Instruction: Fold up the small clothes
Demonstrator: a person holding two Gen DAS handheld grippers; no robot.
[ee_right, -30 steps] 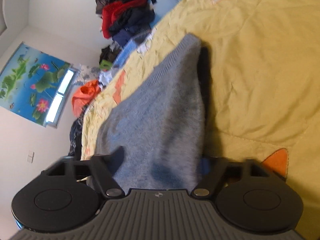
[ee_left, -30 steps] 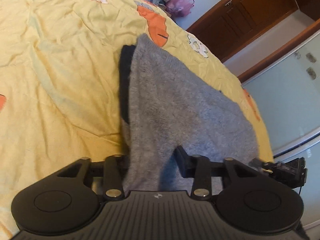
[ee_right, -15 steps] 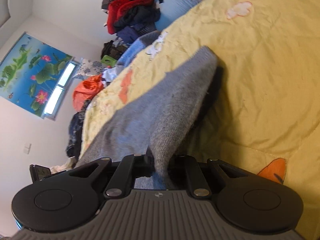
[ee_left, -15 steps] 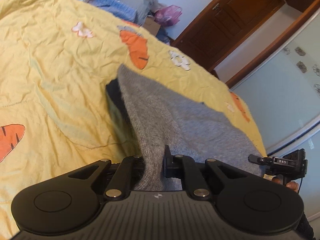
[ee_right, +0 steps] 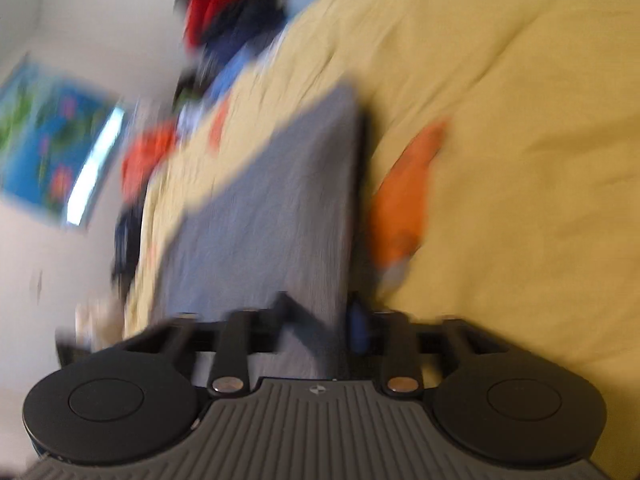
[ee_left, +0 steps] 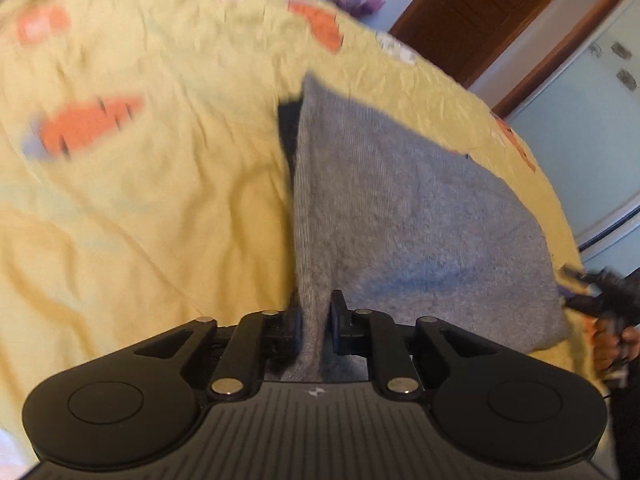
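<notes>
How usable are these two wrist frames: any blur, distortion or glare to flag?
Left wrist view: grey knit garment fairly sharp, the yellow bedspread smeared at left, fisheye bending the edges. Right wrist view: heavy motion blur throughout, wall poster and clothes pile streaked. No glare in either.

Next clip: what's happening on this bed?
A person is folding a grey sweater on a yellow bedspread, with tongs in each hand. The left tongs pinch one edge of the sweater. The right tongs have just been opening; the knit lies between their jaws, seemingly no longer clamped, though that view is blurred. Other clothes are piled beyond.
</notes>
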